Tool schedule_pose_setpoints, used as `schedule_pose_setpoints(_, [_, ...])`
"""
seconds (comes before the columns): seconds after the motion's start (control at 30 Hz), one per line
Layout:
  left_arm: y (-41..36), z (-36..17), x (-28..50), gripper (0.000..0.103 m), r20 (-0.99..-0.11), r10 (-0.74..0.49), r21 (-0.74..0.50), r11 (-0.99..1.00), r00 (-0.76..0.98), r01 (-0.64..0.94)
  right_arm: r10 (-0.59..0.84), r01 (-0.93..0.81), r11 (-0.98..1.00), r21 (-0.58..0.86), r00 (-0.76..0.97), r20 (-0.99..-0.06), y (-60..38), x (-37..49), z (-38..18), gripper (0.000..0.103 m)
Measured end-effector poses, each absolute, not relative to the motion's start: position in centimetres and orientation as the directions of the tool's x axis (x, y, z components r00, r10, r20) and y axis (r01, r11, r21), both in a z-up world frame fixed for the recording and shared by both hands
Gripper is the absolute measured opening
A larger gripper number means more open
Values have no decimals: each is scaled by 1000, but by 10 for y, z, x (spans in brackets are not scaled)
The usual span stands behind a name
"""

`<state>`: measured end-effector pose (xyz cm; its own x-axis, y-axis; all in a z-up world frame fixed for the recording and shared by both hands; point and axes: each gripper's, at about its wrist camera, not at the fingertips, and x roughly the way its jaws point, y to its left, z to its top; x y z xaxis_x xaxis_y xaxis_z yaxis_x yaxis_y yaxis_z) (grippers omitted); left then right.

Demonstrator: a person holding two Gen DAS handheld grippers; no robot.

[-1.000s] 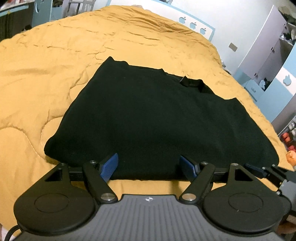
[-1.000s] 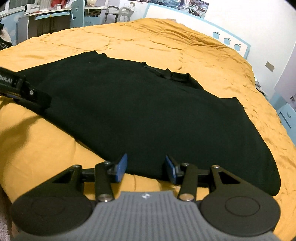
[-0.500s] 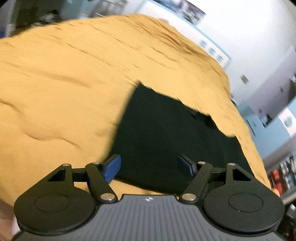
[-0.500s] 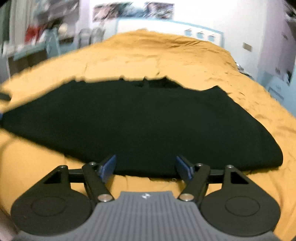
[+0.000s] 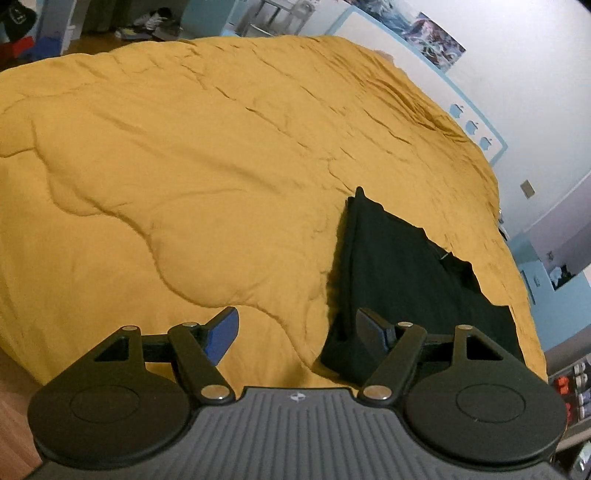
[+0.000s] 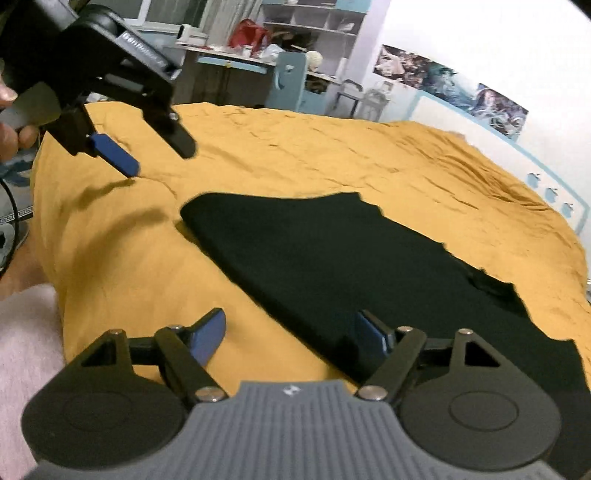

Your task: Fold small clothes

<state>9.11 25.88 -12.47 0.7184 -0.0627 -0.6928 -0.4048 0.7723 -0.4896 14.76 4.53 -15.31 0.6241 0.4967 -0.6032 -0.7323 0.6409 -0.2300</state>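
Swung left off the shirt (image 5: 399, 273), my left gripper (image 5: 295, 328) now hangs wide open and empty over the quilt (image 5: 184, 166), while my right gripper (image 6: 291, 332), equally open, straddles the folded shirt's near edge, placed, I judge, for the next fold.

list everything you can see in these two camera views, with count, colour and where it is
garment: one, black, lying flat on the bed, near its front edge
quilt: one, mustard yellow, covering the bed
headboard: one, white with blue trim, far end of bed
posters: a few, bluish, on the wall
desk and shelves: cluttered, blue and white, beyond the bed
left tool: one, black with blue pads, open, above the garment's left edge
right tool: one, same colours, open, over the near hem
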Motion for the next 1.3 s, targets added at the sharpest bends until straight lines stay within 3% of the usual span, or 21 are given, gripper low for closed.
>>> schedule_pose_setpoints(0.33, [297,-136,153,85,-604,-257,-647,711,755,-276,475,-720,617,-316,662,-580,125,163,-161,72])
schedule_pose_setpoints(0.6, [318,-166,239,85,-534,-487,-788,583,691,-198,433,-690,589,-421,709,-556,161,168,-165,58])
schedule_pose_setpoints(0.67, [316,-176,260,85,-533,-513,-798,568,673,-200,436,-695,591,-410,702,-563,161,169,-166,53])
schedule_pose_setpoints(0.87, [310,-206,313,85,-587,-520,-776,579,620,-250,446,-698,606,-383,696,-562,158,170,-167,53])
schedule_pose_setpoints(1.3, [294,-243,375,90,-495,-675,-856,487,546,-174,466,-707,634,-315,673,-574,154,181,-172,53])
